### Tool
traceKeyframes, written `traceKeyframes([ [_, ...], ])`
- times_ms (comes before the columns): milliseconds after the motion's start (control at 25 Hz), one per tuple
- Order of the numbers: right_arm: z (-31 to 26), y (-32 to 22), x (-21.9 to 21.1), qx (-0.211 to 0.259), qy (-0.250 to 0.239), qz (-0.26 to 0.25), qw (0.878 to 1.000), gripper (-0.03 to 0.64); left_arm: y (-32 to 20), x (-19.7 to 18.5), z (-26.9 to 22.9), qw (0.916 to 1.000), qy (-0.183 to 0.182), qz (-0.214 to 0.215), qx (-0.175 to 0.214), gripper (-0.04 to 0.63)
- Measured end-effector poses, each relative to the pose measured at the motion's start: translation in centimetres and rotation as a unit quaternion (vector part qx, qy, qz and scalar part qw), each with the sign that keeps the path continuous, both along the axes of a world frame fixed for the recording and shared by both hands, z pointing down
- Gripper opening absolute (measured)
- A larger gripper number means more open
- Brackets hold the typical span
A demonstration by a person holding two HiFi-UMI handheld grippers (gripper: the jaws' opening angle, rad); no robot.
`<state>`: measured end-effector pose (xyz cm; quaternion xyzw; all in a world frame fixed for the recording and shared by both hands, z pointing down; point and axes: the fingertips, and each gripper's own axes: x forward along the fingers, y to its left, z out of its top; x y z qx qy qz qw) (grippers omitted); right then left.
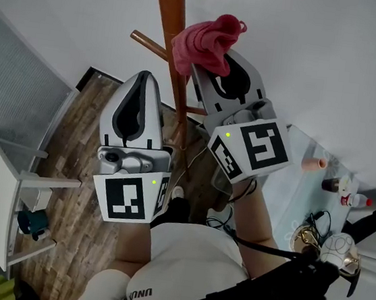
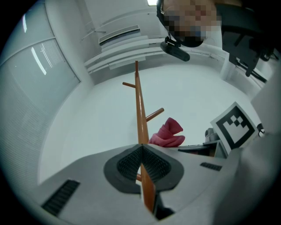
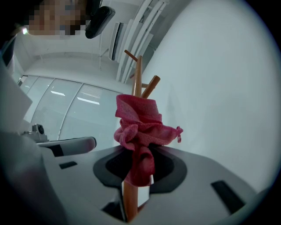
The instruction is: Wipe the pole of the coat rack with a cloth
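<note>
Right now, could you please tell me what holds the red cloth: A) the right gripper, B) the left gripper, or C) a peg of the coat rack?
A: the right gripper has its jaws closed on the red cloth, which is bunched up right by the pole.

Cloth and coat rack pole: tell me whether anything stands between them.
Nothing visible does. The cloth, pinched in the right gripper, appears bunched right against the pole, below its pegs.
</note>
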<state>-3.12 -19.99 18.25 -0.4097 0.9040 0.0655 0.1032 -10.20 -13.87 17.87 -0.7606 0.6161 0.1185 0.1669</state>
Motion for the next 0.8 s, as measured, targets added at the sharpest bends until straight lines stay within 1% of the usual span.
traceKeyframes([
  [400, 1.8, -0.1, 0.0, -0.018, 0.016, 0.000, 1.000, 0.112, -0.3, 0.0, 1.3, 0.9998, 0.009, 0.000, -0.016, 0.012],
  [800, 3.7, -0.2, 0.1, -0.037, 0.027, 0.001, 0.999, 0.112, -0.5, -0.1, 1.8, 0.9997, 0.014, 0.000, -0.022, 0.012],
])
